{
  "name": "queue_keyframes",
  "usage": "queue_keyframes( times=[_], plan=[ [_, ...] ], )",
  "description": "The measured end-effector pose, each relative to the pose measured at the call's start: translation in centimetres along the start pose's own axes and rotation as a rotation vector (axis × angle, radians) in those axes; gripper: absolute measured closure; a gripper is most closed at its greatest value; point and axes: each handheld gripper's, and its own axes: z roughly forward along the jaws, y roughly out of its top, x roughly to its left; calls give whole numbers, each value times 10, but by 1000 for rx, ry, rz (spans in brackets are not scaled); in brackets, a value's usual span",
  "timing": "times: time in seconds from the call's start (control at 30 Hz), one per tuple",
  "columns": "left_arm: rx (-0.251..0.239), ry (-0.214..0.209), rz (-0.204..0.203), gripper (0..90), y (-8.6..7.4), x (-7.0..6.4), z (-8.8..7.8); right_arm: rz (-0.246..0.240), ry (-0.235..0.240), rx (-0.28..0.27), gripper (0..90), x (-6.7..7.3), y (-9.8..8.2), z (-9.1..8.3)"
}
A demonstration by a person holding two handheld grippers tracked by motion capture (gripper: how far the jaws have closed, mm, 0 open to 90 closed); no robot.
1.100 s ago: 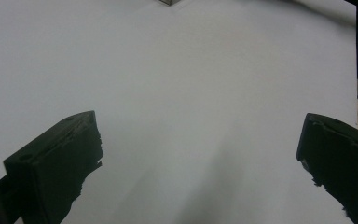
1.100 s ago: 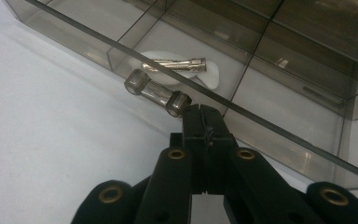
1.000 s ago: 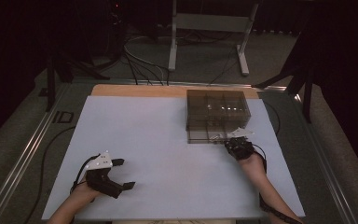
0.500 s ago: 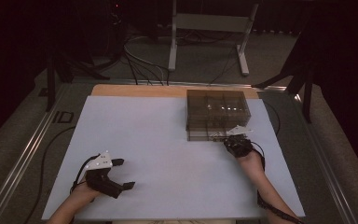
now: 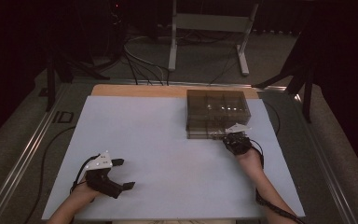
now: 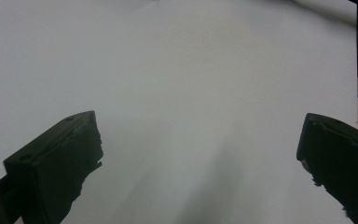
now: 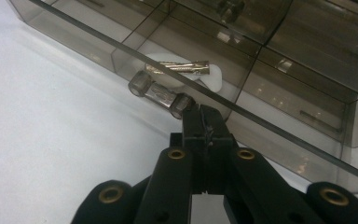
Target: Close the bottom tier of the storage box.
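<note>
Your right gripper has its jaws shut flat together with nothing between them, the tips touching one end of a small clear cylinder that lies at the front wall of the smoky compartment box on the worktop. Whether it sits inside the front compartment or just outside the wall is hard to tell. To grip it, open first and straddle its middle — closed tips will probably only roll it. Its long axis runs along that wall, level, one capped end toward you. Your left gripper rests wide open, well apart.
</note>
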Motion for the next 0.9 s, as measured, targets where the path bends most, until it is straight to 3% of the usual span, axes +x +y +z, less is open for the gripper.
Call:
queue_keyframes(
  times=[0.9],
  plan=[
    [1, -2, -1, 0, 0, 0, 0, 6, -5, 2, 900, -4, 8, 8]
  ],
)
